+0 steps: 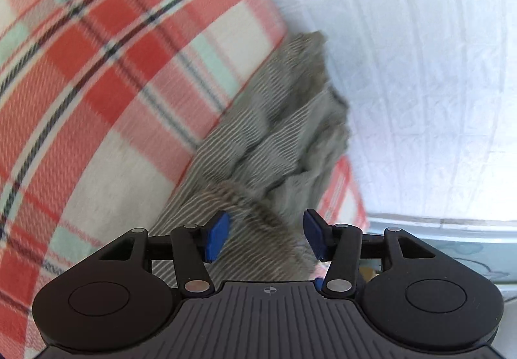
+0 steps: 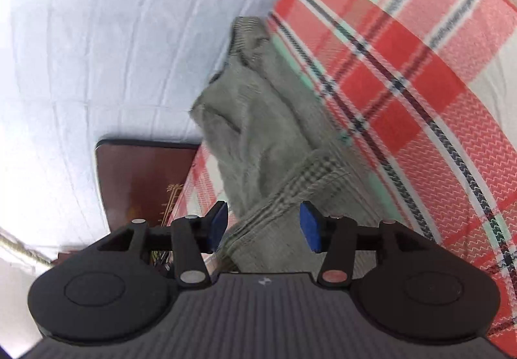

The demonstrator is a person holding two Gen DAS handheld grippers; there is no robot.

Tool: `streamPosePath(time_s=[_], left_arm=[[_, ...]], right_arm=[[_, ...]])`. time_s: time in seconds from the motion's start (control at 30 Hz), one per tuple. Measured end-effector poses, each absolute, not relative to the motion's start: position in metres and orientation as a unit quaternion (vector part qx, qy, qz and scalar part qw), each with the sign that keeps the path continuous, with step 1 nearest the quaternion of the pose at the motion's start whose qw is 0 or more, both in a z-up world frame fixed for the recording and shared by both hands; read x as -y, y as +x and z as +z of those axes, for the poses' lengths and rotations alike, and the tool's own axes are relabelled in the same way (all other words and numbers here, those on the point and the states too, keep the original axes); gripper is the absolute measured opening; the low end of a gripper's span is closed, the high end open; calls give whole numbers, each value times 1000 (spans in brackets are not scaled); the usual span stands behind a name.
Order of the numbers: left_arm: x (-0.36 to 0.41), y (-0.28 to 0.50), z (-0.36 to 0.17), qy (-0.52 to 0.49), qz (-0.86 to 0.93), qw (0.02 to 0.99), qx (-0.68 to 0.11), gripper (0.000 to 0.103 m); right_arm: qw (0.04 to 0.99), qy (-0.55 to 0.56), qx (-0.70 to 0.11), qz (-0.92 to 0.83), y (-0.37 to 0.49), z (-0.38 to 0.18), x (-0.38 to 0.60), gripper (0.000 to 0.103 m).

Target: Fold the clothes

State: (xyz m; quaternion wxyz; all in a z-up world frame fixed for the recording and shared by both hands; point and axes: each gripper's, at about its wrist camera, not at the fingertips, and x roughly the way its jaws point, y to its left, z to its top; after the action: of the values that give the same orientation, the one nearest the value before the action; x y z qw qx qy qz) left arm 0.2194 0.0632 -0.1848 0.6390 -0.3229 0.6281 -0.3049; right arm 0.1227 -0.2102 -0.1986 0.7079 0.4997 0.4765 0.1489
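Observation:
A crumpled grey garment with fine stripes (image 1: 274,133) lies on a red, white and mint plaid blanket (image 1: 113,68). My left gripper (image 1: 265,238) hovers at its near end, blue pads (image 1: 216,236) set apart, with a ribbed grey edge lying loose between them. In the right wrist view the same grey garment (image 2: 258,120) runs along the edge of the plaid blanket (image 2: 420,84). My right gripper (image 2: 263,225) is open over a checked grey band of it, and the pads (image 2: 308,226) do not press the cloth.
A white textured wall (image 1: 420,68) rises behind the blanket's edge. A dark red-brown wooden panel with gold lines (image 2: 139,178) stands beside the blanket in the right wrist view. A pale blue surface (image 1: 452,249) shows low on the right of the left wrist view.

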Motion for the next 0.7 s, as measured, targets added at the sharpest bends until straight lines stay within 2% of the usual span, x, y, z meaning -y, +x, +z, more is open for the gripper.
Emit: streamPosePath(time_s=[0.1,0.2,0.37,0.5,0.6,0.63,0.7], left_arm=[[-62,214,-169,-284,-361,636,-620,67],[-56,201,-160,-224,-418,623,-622,67],[-22,176,-177,-60,-417,679,-601,65],[-6,178,-187,13,-368,731,-574,59],[-23,172,-160,25,-378,772,-511,62],[-28,170,-151,29,-381,784,-490,68],[-33,168,-153,71,-389,784,-478,68]], right_arm=[[719,457,-484,198,115,-186,202,40],[721,408,-514,224,112,-190,186,34],[744,349,-538,188,123,-209,168,35],[781,332,-513,132,130,-207,173,35],[808,319,-475,143,117,-185,184,36],[816,306,-469,143,111,-181,188,40],[831,280,-461,140,101,-174,196,44]])
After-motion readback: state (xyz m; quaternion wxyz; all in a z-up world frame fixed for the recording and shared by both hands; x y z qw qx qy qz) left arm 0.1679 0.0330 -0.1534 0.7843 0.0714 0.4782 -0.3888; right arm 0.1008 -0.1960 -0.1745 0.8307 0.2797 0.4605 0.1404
